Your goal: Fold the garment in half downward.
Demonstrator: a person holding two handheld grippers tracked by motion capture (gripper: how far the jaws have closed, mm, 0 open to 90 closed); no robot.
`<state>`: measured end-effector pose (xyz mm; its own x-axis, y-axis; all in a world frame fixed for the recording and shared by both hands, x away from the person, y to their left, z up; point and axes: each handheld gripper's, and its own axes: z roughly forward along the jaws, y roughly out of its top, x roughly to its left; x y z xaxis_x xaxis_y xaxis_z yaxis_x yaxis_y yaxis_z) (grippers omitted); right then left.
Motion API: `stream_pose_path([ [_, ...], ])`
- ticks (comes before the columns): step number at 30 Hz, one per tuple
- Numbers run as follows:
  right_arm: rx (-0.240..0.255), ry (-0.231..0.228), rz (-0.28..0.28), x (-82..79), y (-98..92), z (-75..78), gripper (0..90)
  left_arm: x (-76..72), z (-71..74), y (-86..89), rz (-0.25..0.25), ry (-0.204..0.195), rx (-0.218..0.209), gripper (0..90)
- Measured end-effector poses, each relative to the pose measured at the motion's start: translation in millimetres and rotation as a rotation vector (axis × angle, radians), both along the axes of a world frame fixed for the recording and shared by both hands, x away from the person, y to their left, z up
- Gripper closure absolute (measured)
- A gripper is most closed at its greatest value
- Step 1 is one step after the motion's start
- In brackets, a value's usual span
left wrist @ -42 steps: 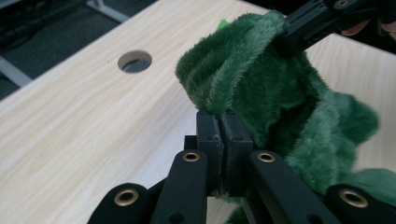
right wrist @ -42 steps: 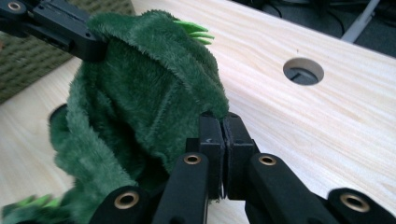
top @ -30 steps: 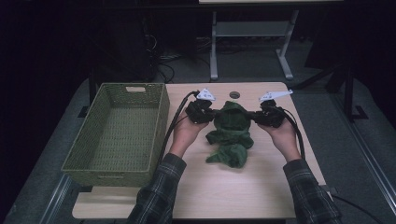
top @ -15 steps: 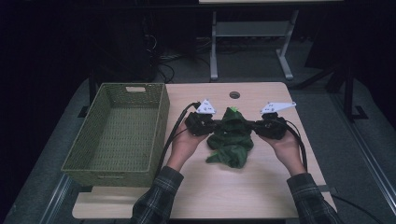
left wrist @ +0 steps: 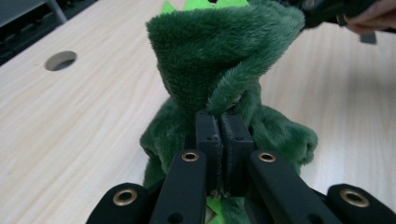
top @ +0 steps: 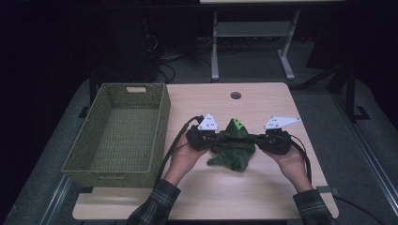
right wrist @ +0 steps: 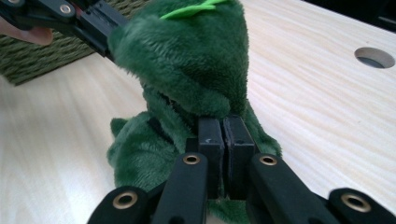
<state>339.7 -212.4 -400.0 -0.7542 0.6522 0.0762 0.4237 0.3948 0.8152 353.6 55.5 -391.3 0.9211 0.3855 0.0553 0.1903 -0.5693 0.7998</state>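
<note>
left gripper [top: 217,139]: jaws closed tight on the left side of the green plush garment [top: 233,149]
right gripper [top: 257,139]: jaws pinched together on the garment's right side
green plush garment: stretched between the two grippers, lower part sagging onto the table [top: 263,101], mid-table toward the near edge
wicker basket [top: 123,129]: on the left of the table, just beside the left gripper's hand
cable hole [top: 235,95]: far side of the table

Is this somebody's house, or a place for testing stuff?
Probably a test lab, not a house: a bare wooden table with a cable hole, cables on the floor, and a dark room with metal stands.
</note>
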Motion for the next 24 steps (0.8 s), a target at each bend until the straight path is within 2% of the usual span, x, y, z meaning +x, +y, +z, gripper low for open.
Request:
stream_pose_path([
  [4, -0.009, 0.013, 0.023, -12.8, 0.0, -6.3, 87.5, -11.3, -10.5, 1.3, -0.031, 0.010, 0.004, 87.0],
  [6, -0.025, 0.037, 0.034, -17.6, 0.5, -10.0, 87.5, -16.2, -15.0, 2.0, -0.044, 0.013, 0.007, 87.0],
  [9, -0.028, 0.040, 0.053, -27.2, -0.8, -14.3, 87.4, -22.8, -22.1, 4.3, -0.075, 0.015, 0.020, 86.9],
  [11, -0.044, 0.049, 0.060, -31.6, -1.6, -16.1, 87.5, -27.0, -27.4, 5.3, -0.087, 0.024, 0.011, 86.8],
  [12, -0.036, 0.043, 0.067, -34.2, -2.5, -17.1, 87.5, -28.7, -29.2, 5.9, -0.095, 0.026, 0.018, 86.9],
  [13, -0.026, 0.058, 0.072, -36.5, -2.9, -17.9, 87.5, -30.6, -30.8, 6.0, -0.100, 0.026, 0.023, 86.8],
  [15, -0.033, 0.065, 0.082, -40.0, -2.9, -20.7, 87.5, -34.4, -33.6, 5.8, -0.118, 0.025, 0.033, 86.8],
  [17, -0.057, 0.094, 0.093, -44.1, -0.6, -24.6, 87.5, -38.1, -37.0, 4.6, -0.136, 0.027, 0.046, 86.8],
  [18, -0.073, 0.087, 0.100, -46.1, 0.1, -26.3, 87.5, -39.8, -39.6, 3.4, -0.141, 0.031, 0.045, 86.8],
  [20, -0.078, 0.116, 0.109, -49.7, 1.7, -29.1, 87.6, -42.0, -44.2, 2.3, -0.150, 0.041, 0.057, 86.9],
  [24, -0.117, 0.138, 0.129, -54.8, 2.6, -33.0, 87.6, -46.6, -51.8, 1.9, -0.167, 0.052, 0.070, 86.9],
])
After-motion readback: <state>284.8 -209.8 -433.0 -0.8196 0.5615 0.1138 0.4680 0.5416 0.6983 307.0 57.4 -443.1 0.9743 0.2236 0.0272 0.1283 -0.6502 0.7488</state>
